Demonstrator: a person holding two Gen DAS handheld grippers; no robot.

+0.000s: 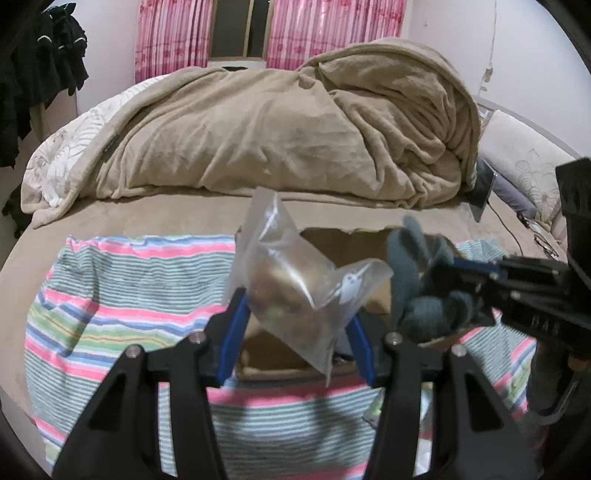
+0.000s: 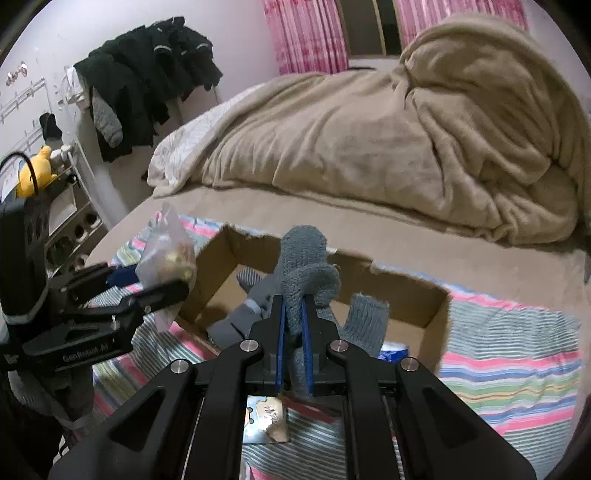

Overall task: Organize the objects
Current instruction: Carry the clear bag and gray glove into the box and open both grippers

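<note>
A bedroom scene: a bed [image 1: 155, 218] covered in a tan sheet, with a rumpled beige blanket [image 1: 295, 125] heaped toward the pink curtains [image 1: 173, 33] at the window. On the near part of the bed lies a striped cloth [image 1: 122, 291] in pink, green, blue and white, and on it sits an open cardboard box [image 2: 417, 299] with torn top edges. The left gripper [image 1: 295, 321] holds a clear plastic bag [image 1: 295, 280] between its blue pads, the jaws part way apart and pressed on the bag's bulging middle; something brownish and golden is inside, too blurred to identify. The bag is in the air at the box's left edge. The right gripper [image 2: 294, 325] is clamped tight on a grey-blue knitted glove [image 2: 306, 266], whose woolly fingers stick up and flop over the jaws, above the near side of the box. Inside the box lie other grey knitted pieces [image 2: 243, 310] and something blue and white [image 2: 395, 350] in a near corner. Dark clothes [image 2: 144, 85] hang on the wall at the left, and a yellow plush toy [image 2: 35, 173] sits on a rack [image 2: 70, 206] below them.
</note>
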